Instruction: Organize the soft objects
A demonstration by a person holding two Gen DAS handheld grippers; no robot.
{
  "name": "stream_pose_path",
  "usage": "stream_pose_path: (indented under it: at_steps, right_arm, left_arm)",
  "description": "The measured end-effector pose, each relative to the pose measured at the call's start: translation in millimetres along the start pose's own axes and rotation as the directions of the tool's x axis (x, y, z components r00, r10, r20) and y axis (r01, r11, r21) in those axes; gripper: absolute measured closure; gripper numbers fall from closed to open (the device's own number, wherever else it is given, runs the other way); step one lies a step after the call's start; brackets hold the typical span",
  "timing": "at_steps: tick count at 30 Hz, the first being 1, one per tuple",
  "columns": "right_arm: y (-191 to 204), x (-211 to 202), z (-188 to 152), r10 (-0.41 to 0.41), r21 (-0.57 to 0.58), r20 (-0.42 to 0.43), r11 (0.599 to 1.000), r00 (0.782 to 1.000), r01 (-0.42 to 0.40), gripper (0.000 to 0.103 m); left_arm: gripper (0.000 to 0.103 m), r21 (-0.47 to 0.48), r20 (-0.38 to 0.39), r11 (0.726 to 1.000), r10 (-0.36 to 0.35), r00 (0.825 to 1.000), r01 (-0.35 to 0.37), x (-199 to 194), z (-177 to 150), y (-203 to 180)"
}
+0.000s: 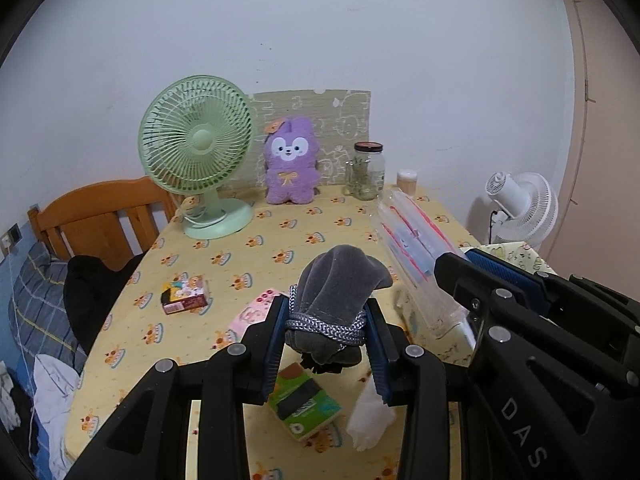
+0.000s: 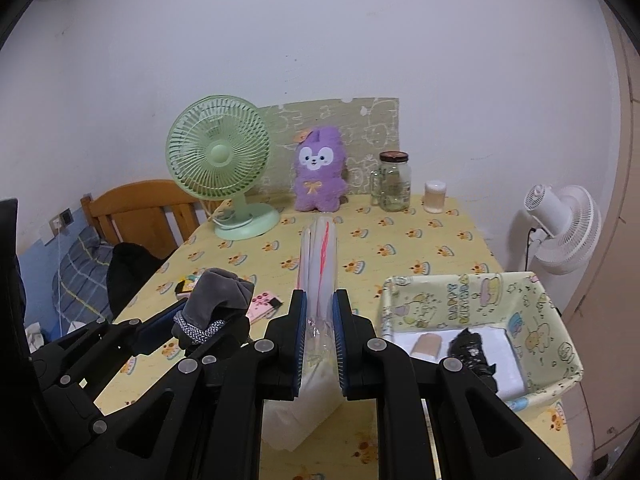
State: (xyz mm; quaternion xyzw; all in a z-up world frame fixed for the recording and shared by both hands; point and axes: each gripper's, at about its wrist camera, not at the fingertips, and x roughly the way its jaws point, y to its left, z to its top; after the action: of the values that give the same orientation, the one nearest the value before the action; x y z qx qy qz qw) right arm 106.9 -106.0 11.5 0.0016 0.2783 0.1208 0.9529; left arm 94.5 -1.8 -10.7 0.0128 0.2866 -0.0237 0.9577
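Note:
My left gripper (image 1: 326, 322) is shut on a grey velvet pouch (image 1: 340, 280) tied with a grey cord, held above the yellow tablecloth (image 1: 248, 248). The pouch also shows in the right wrist view (image 2: 218, 296). My right gripper (image 2: 320, 312) is shut on a clear zip bag with a red strip (image 2: 320, 256), which sticks up and forward; it also shows in the left wrist view (image 1: 412, 248). A purple plush rabbit (image 1: 291, 160) sits at the back of the table. A yellow fabric basket (image 2: 480, 292) stands at the right, holding a black item (image 2: 468, 346).
A green desk fan (image 1: 198, 148) stands at the back left, a glass jar (image 1: 366, 170) and a small tub (image 1: 407, 180) at the back right. A small box (image 1: 185, 294), a pink card (image 1: 256, 312), a green tissue pack (image 1: 302, 404) lie on the table. A white fan (image 2: 560, 228) stands right.

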Motion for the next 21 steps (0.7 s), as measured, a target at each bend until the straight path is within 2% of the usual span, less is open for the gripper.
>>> stream_pose_path:
  at_steps: [21]
  right_arm:
    - [-56, -10, 1, -0.075, 0.056, 0.036, 0.996, 0.997, 0.073, 0.087]
  left_arm:
    - [0.065, 0.057, 0.007, 0.996, -0.065, 0.998, 0.065, 15, 12, -55]
